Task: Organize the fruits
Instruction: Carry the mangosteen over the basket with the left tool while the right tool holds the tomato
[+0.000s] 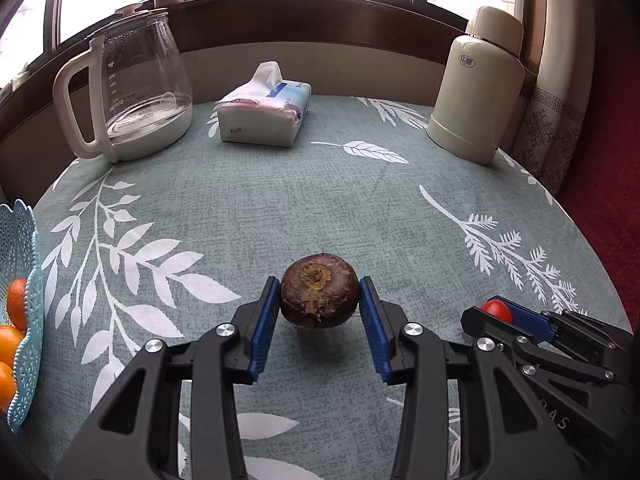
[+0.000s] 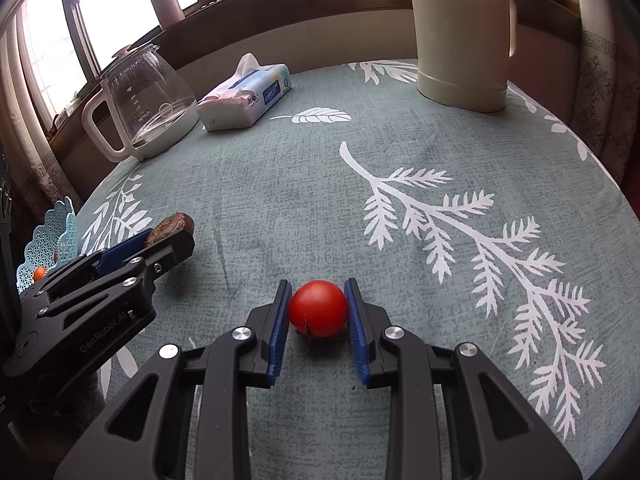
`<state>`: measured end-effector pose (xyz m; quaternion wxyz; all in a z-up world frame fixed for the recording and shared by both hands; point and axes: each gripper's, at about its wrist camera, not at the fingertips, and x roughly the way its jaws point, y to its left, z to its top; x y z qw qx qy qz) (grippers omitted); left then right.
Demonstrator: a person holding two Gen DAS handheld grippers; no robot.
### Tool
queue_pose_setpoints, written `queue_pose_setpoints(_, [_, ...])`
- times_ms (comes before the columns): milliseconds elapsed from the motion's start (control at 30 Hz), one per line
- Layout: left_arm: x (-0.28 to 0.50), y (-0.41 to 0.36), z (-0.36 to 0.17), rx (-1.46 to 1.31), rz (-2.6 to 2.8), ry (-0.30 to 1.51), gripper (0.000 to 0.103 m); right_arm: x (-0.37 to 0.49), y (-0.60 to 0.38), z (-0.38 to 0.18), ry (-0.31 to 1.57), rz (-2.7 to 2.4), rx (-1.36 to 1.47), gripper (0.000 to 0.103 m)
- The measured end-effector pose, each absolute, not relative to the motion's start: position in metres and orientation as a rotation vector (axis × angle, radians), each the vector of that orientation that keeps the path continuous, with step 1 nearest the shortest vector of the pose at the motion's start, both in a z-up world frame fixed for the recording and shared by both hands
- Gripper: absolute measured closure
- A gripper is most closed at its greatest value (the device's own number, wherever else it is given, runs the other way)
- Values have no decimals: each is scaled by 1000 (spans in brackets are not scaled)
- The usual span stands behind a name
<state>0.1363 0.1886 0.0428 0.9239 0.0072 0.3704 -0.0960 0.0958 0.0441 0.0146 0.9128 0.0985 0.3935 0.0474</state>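
On the counter [image 1: 320,208], the glass kettle [image 1: 136,92] stands at the far left, the tissue pack [image 1: 266,110] lies just right of it, and the thermos [image 1: 478,92] stands at the far right, well apart from both. Behind them runs the windowsill [image 1: 280,12]. The basket [image 1: 20,304] sits at the counter's left edge with oranges [image 1: 12,320] in it. Nearer the front, the left tool [image 1: 320,300] has a mangosteen [image 1: 319,295] between its fingers, above the counter. To its right, the right tool [image 2: 318,308] has a tomato [image 2: 318,309] between its fingers, low at the counter.
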Motion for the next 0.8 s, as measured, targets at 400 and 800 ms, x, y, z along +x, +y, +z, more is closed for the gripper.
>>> queue_pose_setpoints(400, [109, 213, 55, -53, -70, 657, 61, 96, 43, 14, 810, 100, 205, 75])
queue_pose_setpoints(800, [87, 221, 57, -48, -7, 637, 61, 94, 43, 17, 803, 105, 214, 76])
